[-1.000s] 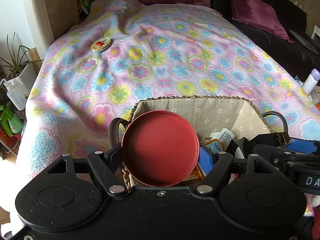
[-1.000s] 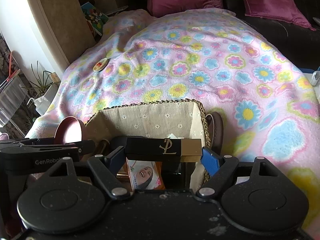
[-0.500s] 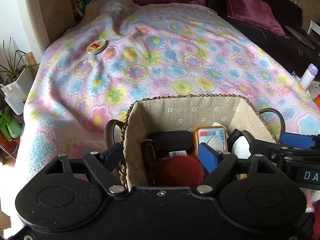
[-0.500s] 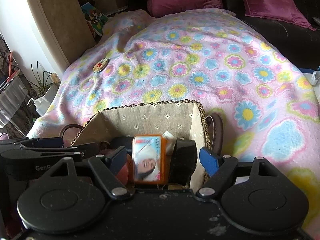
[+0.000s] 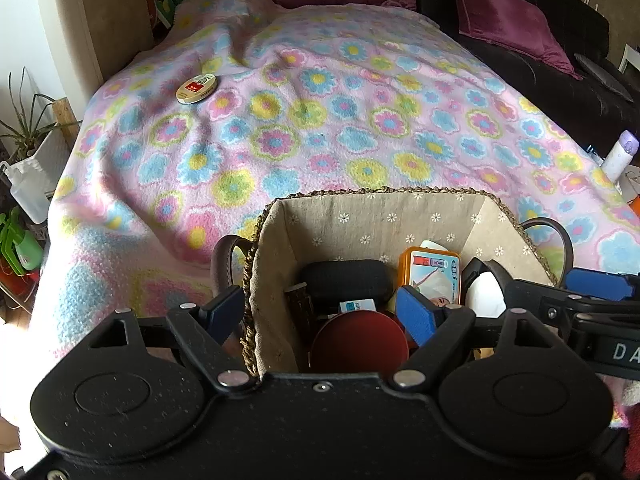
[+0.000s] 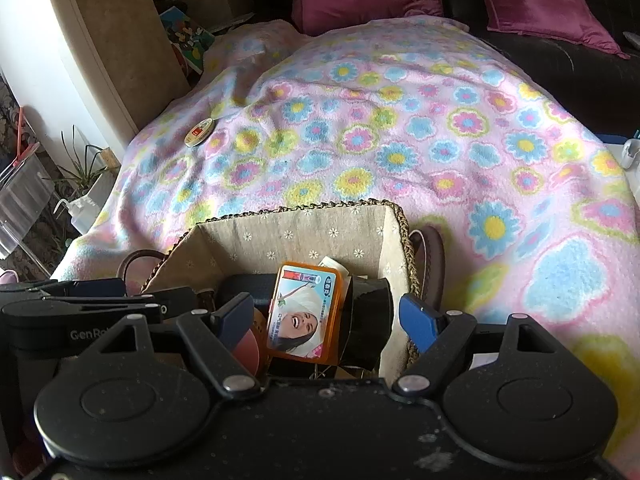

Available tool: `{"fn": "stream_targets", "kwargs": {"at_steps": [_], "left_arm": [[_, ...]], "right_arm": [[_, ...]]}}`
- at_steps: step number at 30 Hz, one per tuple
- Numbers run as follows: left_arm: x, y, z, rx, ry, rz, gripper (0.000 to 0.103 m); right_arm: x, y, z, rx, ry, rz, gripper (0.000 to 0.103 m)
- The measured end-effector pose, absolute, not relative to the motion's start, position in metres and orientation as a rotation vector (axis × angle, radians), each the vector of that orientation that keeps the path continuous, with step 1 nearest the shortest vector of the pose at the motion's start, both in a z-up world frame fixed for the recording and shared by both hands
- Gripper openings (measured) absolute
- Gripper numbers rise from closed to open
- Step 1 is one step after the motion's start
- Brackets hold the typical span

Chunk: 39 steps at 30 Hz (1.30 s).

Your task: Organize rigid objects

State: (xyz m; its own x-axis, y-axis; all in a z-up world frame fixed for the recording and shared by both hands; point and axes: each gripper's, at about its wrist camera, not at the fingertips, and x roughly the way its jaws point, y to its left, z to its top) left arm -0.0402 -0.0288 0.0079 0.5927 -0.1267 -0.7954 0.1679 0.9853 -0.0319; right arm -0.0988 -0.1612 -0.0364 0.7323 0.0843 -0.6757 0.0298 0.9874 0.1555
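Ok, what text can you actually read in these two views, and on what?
"DA", cut off at the frame edge: right tool body.
"GenRo", partly hidden: left tool body.
Orange box: print too small to read.
Round tin on the blanket: red label, unreadable.

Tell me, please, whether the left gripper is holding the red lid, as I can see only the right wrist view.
Observer: No. The left gripper is open, and the red lid sits low in the basket, in front of its wide-apart jaws.
Operator: Where do its fingers stand relative to the basket?
Observer: One finger is outside the basket's left wall and the other is inside it.
Operator: Is anything right behind the lid?
Observer: Yes, a small blue-and-white box stands just behind it.
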Motion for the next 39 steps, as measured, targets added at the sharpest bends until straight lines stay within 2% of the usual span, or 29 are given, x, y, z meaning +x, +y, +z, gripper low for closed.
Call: {"fn": "stream_targets", "kwargs": {"at_steps": [24,27,31,34,36,39], "left_arm": [[-0.0405,-0.0295,0.0071,0.046,0.925,-0.168,0.079],[-0.0406,-0.0295,0.0069,0.047,0.925,-0.166,0.079],[-0.0406,-0.0294,0.0065,0.048,0.928,-0.162,0.080],[-0.0405,-0.0292,0.0067,0.046,0.926,-0.163,0.081],[-0.0405,-0.0292,0.0070,0.043,0.922,-0.165,0.086],[-0.0418,-0.0295,0.0077,0.041,0.912,-0.164,0.089]], "right_arm": [[-0.0991,-0.1623,-0.0361,0.168,0.743,0.019,0.081],[-0.0991,-0.1624,-0.0361,0.167,0.742,0.014,0.084],[-0.0996,-0.1614,-0.0357,0.154,0.741,-0.016,0.097],[-0.0993,-0.1600,-0.0354,0.142,0.741,-0.033,0.102],[-0.0995,-0.1591,-0.0349,0.134,0.738,-0.039,0.103],[-0.0992,-0.1587,-0.0352,0.121,0.746,-0.057,0.103]]}}
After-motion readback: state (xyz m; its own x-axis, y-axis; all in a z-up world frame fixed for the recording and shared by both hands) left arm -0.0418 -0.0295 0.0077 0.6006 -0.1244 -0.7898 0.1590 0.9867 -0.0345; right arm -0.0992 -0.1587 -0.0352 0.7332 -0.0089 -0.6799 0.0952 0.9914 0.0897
